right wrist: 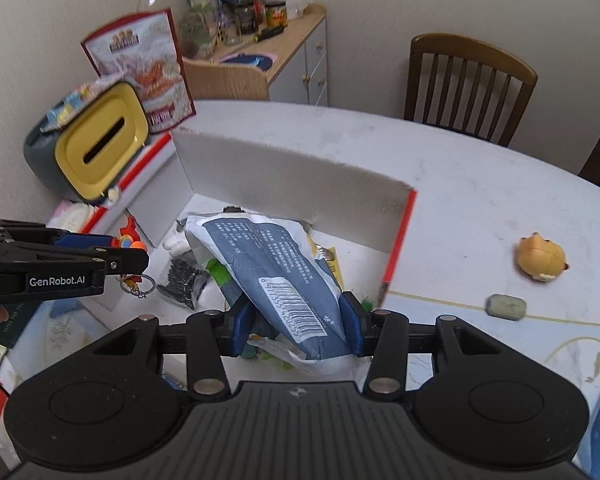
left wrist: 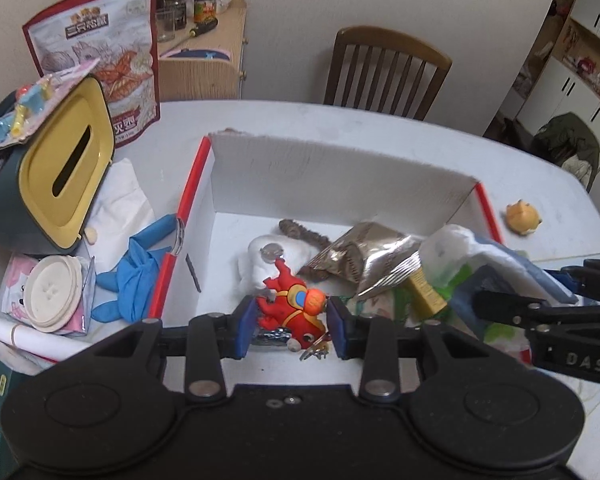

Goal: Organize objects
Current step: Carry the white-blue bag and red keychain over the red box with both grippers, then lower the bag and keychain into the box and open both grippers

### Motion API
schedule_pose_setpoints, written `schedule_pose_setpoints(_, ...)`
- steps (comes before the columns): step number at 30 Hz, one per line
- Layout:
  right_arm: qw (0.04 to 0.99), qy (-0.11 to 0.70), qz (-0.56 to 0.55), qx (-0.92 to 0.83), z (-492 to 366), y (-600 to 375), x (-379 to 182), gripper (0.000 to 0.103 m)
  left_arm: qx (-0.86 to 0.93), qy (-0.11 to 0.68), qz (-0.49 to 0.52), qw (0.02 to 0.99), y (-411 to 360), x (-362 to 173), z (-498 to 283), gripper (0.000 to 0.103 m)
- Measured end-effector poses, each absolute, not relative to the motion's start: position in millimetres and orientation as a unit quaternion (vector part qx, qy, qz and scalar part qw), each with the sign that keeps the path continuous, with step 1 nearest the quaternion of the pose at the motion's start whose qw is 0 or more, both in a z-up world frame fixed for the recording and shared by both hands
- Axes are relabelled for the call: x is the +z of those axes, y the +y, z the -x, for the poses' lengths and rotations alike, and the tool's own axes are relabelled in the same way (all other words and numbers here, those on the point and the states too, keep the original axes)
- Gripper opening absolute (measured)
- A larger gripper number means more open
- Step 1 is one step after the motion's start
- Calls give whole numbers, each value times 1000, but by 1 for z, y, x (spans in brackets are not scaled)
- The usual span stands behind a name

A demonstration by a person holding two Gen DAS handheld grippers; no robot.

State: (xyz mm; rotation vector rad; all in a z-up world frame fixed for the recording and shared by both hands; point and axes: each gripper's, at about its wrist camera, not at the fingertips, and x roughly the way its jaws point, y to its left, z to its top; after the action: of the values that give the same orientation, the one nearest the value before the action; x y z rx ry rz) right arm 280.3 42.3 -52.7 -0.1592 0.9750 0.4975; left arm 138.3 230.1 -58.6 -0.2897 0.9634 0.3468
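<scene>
A white cardboard box with red edges (left wrist: 340, 168) (right wrist: 284, 176) stands on the table. My left gripper (left wrist: 292, 316) is shut on a red and orange toy keychain (left wrist: 292, 304), held over the box's near left part; it also shows in the right wrist view (right wrist: 130, 240). My right gripper (right wrist: 296, 320) is shut on a blue and white packet with a barcode (right wrist: 276, 272), held over the box; the packet shows in the left wrist view (left wrist: 496, 264). Inside the box lie a white plush (left wrist: 268, 256), a shiny brown snack wrapper (left wrist: 364, 256) and other packets.
An orange toy (right wrist: 542, 258) (left wrist: 522, 216) and a grey eraser (right wrist: 506, 307) lie on the table right of the box. Left of the box are a yellow-lidded tissue holder (left wrist: 64, 168), a blue cloth toy (left wrist: 140, 276), a round button lid (left wrist: 52, 292) and a snack bag (left wrist: 100, 52). A chair (right wrist: 468, 84) stands behind.
</scene>
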Motion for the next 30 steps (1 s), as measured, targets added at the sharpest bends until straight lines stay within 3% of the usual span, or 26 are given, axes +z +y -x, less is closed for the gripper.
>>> schedule_pose_setpoints(14,826,493,116,247,-285,74,-104,45,164,498,119,843,245,-94,-154,33)
schedule_pose_setpoints(25,823,487,129,261,-282,79,-109,45,163,509,125,836,244,-104,-152,36)
schedule_pose_setpoints(28,821,487,128,268,-281,78,-105,47,164,511,127,834,241,-105,-152,39)
schedule_pose_setpoints(30,820,487,126,273,-279,77,-102,54,165,511,128,834,239,-104,-151,40)
